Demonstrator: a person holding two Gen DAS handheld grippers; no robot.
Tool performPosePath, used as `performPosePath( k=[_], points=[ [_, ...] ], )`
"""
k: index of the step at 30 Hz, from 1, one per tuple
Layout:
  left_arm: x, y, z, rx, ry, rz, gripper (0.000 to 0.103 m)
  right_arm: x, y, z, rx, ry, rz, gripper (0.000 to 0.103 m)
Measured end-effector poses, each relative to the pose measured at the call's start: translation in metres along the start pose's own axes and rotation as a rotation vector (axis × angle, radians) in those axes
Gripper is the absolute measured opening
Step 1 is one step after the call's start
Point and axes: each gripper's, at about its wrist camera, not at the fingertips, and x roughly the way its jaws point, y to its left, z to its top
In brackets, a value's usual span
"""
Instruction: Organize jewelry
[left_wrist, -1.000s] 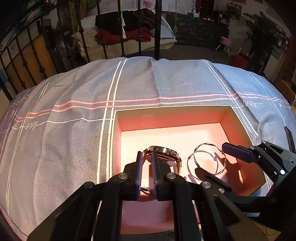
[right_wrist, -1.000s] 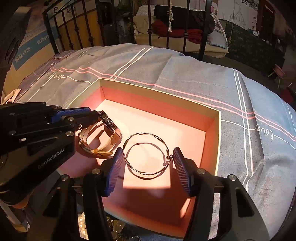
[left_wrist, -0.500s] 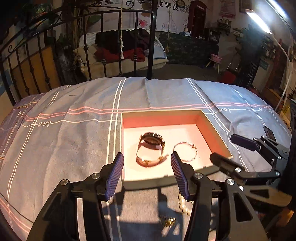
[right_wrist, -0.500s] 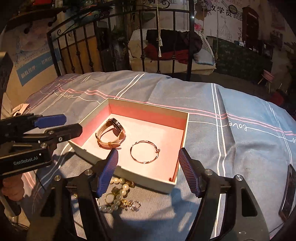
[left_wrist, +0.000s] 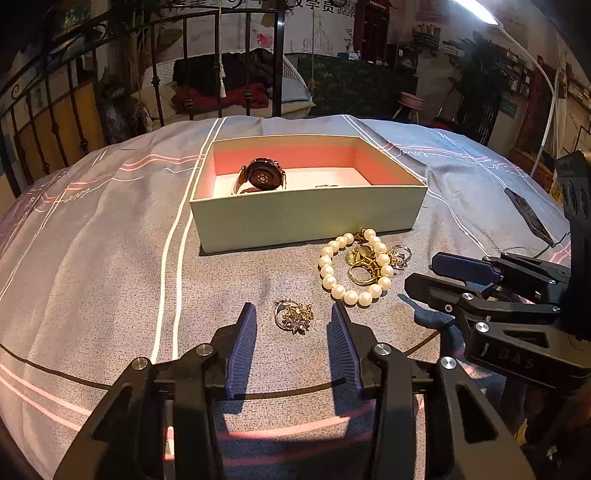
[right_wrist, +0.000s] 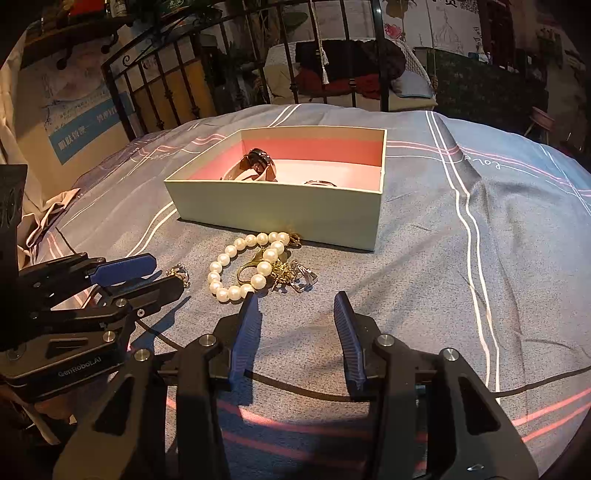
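Lining my left claw (left_wrist: 293, 325), wide open and empty, around the brooch (left_wrist: 294, 316) bound for the box (left_wrist: 306, 218); right claw (right_wrist: 297, 314) open, empty too.

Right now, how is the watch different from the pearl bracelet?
The watch sits inside the box, while the pearl bracelet lies outside on the bedspread, in front of the box's near wall. The watch is dark-faced on a pale strap; the bracelet is a ring of white beads looped around gold pieces. The watch stands on edge; the bracelet lies flat. Neither is held: both grippers are open.
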Motion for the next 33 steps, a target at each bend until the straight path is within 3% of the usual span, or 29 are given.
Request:
performPosePath(
  k=[6,15,23,33],
  points=[
    [0.007,0.000,-0.005,-0.010,0.017,-0.025,0.016,0.002,-0.002,-0.001,0.003,0.002,-0.003,0.044],
    [-0.007,0.011,-0.004,-0.055,-0.061,-0.097,0.015,0.003,-0.005,-0.002,0.004,0.001,0.012,0.044],
    [-0.010,0.017,0.003,-0.080,-0.065,-0.080,0.015,0.006,-0.008,0.003,-0.008,0.010,-0.001,0.043],
    [-0.005,0.016,0.002,-0.078,-0.031,-0.076,0.016,0.026,-0.002,0.021,-0.094,0.060,0.005,0.013]
  ],
)
